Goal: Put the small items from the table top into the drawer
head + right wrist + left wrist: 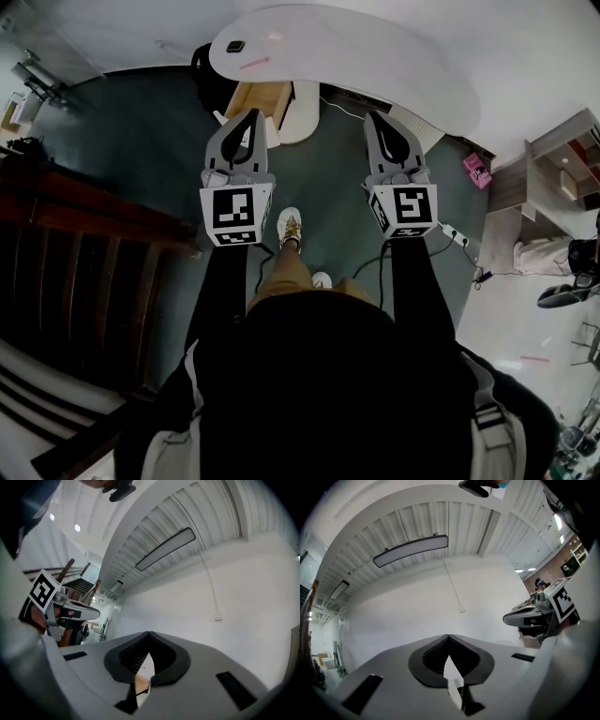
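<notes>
white counter (394,66) ahead, its wooden drawer (255,97) standing open under the near edge; left tongs (247,114) and right tongs (379,118) both pressed together, empty, apart from it; small dark item (235,46) and pink strip (255,64) lie on the counter

No words, numbers or brands are legible anywhere; the two cubes (236,214) (405,208) at mid-frame carry only black-and-white square patterns.

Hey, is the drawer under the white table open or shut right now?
Open: the drawer sticks out from under the table edge, with its wooden inside showing.
</notes>
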{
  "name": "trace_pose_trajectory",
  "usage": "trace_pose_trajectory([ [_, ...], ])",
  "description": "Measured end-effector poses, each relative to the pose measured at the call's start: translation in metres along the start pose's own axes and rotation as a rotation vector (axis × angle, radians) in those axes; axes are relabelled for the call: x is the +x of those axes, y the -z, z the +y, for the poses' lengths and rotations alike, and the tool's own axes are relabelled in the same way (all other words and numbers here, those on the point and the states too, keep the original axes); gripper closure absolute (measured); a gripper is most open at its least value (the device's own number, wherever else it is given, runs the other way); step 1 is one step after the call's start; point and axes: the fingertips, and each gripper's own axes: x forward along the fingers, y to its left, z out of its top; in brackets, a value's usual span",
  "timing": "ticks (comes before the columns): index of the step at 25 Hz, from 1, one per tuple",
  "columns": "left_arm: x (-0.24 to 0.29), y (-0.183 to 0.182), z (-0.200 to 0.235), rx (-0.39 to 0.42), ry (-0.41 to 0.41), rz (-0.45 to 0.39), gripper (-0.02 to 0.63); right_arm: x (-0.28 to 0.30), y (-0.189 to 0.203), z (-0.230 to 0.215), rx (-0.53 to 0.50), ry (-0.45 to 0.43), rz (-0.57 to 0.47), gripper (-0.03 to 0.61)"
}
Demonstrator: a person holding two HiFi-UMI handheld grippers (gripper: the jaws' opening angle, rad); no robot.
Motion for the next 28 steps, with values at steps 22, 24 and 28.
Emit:
trace_pose_trajectory([
  [22,0.118,0.056,0.122,-0.037,-0.042,0.031,0.600,0.197,0.028,0.030,0.001,-0.133,0.009,0.552],
  [24,0.133,0.061,0.137,-0.034,-0.039,0.031,0.600,0.221,0.029,0.036,0.001,-0.147,0.006,0.552],
  [28,0.162,0.068,0.169,-0.016,-0.028,0.026,0.600,0.269,0.033,0.045,-0.002,-0.165,0.001,0.552],
])
